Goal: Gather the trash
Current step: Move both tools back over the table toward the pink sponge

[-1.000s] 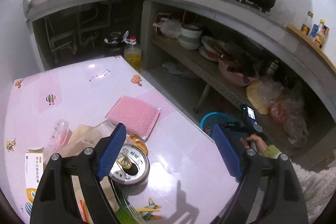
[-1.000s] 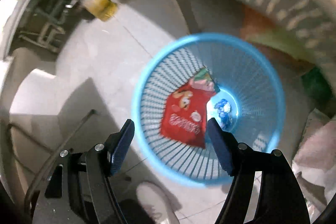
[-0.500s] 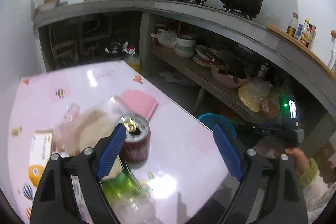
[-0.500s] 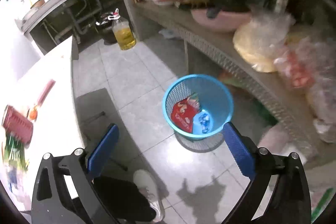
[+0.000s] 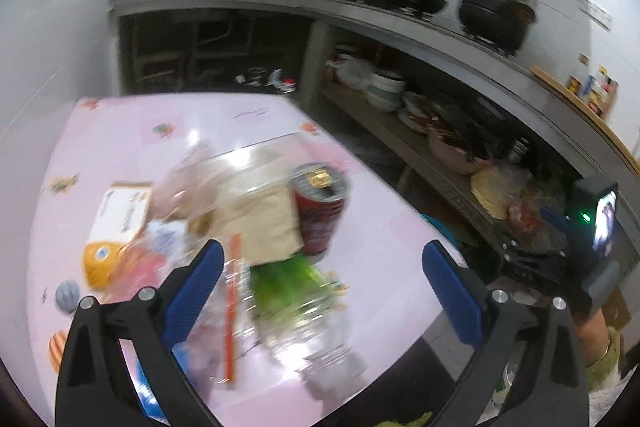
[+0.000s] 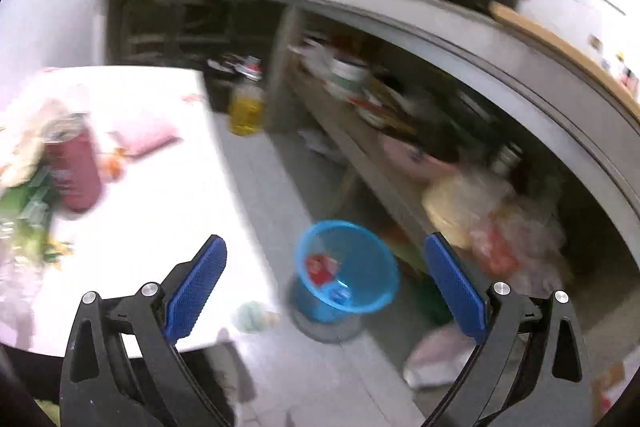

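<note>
A kitchen, blurred by motion: the left gripper (image 5: 320, 271), black-armed with blue ribbed pads, hangs over a glossy pink table with small cartoon prints (image 5: 132, 147). Its jaws are opening, and nothing is pinched between the pads. Ahead of the gap, toward its left pad, lies a heap of trash: a dark red drink can with a silver pull-tab top (image 5: 320, 207) stands upright just beyond the pads, touching a crumpled tan paper bag (image 5: 264, 223) on its left. A green plastic wrapper (image 5: 288, 283) and a clear crinkled plastic bottle (image 5: 320, 343) lie between the pads, nearer the camera. A thin orange strip (image 5: 232, 307) runs just inside the left pad. Farther left sit a white carton with an orange end (image 5: 116, 223) and clear crumpled film (image 5: 192, 171).

The right gripper (image 6: 326, 279) is also spread wide and empty, poised off the table's right edge over a grey tiled floor (image 6: 272, 171). Between its pads, below on the floor, stands a round blue plastic mesh wastebasket (image 6: 360, 283) with a red snack packet (image 6: 320, 267) and a small blue scrap inside. The can and the green wrapper appear far to the left of its left pad. A bottle of yellow oil (image 6: 246, 107) stands on the floor beyond, by a grey concrete counter (image 6: 400, 15).
</note>
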A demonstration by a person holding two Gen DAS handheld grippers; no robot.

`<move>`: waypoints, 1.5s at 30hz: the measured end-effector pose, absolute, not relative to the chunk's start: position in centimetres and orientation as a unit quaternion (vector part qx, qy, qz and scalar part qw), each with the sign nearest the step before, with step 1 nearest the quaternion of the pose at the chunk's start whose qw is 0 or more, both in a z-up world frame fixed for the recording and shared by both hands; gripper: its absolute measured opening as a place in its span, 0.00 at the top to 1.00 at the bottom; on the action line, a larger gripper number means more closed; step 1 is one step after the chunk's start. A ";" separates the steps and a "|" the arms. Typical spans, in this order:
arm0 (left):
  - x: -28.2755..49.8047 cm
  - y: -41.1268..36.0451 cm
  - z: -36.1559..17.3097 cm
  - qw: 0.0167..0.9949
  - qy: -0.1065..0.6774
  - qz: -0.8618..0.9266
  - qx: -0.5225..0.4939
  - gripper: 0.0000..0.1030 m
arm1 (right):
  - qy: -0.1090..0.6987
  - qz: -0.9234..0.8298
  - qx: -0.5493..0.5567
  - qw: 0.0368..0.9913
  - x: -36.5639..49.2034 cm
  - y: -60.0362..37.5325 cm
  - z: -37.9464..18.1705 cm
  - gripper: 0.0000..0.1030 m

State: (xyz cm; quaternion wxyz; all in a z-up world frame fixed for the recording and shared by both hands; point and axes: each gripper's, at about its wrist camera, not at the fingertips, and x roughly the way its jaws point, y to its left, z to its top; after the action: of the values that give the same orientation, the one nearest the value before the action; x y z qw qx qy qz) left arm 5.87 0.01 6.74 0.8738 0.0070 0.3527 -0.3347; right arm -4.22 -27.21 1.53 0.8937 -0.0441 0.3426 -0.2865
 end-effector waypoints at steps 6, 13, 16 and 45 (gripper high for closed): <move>7.1 4.2 5.8 0.881 0.373 -0.289 -0.022 0.05 | 0.336 -0.147 0.021 0.930 -2.5 -25.2 1.4 0.08; 7.9 5.8 5.6 0.877 0.372 -0.301 -0.046 0.05 | 0.349 -0.075 0.054 0.933 -0.5 -23.4 0.7 0.08; 8.7 5.8 5.7 0.871 0.365 -0.325 -0.044 0.05 | 0.362 -0.053 0.079 0.927 0.2 -23.5 0.1 0.08; 25.6 2.2 6.5 0.808 0.504 -0.300 -0.060 0.09 | 0.466 0.129 0.026 0.875 24.8 -26.8 -2.5 0.09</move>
State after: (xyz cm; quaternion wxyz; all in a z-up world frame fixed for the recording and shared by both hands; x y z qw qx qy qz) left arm 25.56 2.18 6.54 0.8078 -0.0603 0.5036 -0.3003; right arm 24.76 -26.76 -2.54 0.8748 0.0263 0.4664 0.1287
